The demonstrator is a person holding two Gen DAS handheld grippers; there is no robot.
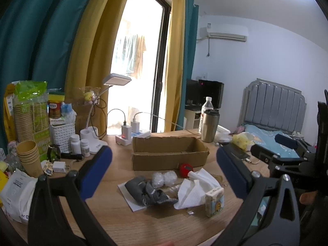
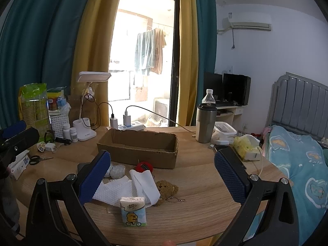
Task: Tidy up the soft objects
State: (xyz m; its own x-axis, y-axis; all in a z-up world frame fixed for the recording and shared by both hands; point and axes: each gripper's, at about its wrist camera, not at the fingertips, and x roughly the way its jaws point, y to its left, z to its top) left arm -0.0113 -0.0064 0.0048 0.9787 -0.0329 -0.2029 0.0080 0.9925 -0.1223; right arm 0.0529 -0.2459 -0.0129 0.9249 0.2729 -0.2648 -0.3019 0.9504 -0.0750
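An open cardboard box (image 1: pixel 170 153) (image 2: pixel 139 148) lies on the round wooden table (image 2: pixel 201 186). In front of it lies a pile of soft things: grey socks (image 1: pixel 147 192), bubble-wrap balls (image 1: pixel 164 178), white paper towels (image 1: pixel 196 190) (image 2: pixel 131 186), a tissue pack (image 1: pixel 214 203) (image 2: pixel 133 211), a red ball (image 1: pixel 185 169) (image 2: pixel 144 167) and a small brown teddy keychain (image 2: pixel 167 189). My left gripper (image 1: pixel 164 172) hovers open above the pile, holding nothing. My right gripper (image 2: pixel 163 176) is open too, over the towels and the teddy.
A steel tumbler (image 2: pixel 206 123), a water bottle (image 2: pixel 209 97) and a yellow tissue bag (image 2: pixel 246 145) stand at the right. A desk lamp (image 2: pixel 86 127), chargers, pill bottles, paper cups (image 1: pixel 28 157) and scissors (image 2: pixel 35 160) crowd the left. A bed (image 2: pixel 301 164) is beyond the table's right edge.
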